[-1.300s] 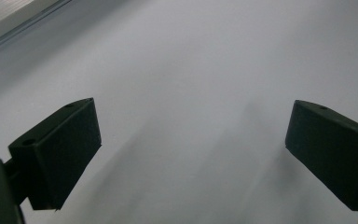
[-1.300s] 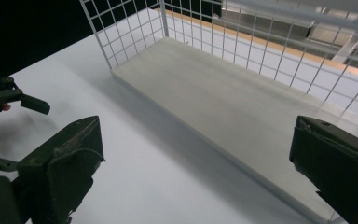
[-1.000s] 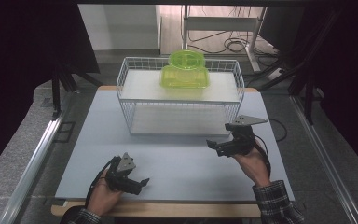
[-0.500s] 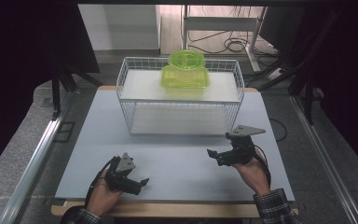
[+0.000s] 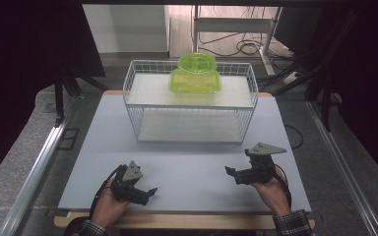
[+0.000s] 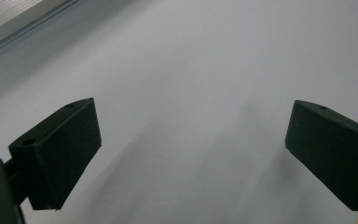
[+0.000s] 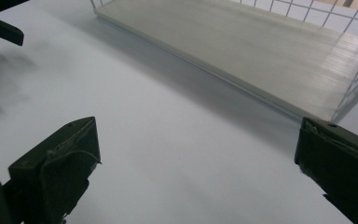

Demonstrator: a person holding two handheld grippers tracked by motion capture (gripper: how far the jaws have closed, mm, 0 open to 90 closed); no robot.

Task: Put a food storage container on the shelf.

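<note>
R gripper (image 5: 235, 173) is lower and nearer the person than 1 s ago: from a spot close to the wire basket's (image 5: 128, 93) front R corner it now sits toward the table's (image 5: 187, 167) near edge, well apart from the basket. Its grey plate (image 5: 266, 149) drops w/ it. R hand (image 5: 270, 189) and plaid sleeve (image 5: 293, 223) pull back toward the bottom edge too. Jaws wide apart, pointing L across the table.

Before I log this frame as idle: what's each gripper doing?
Left gripper: open, holding nothing, above the table.
Right gripper: open, holding nothing, facing the wire basket.
</note>
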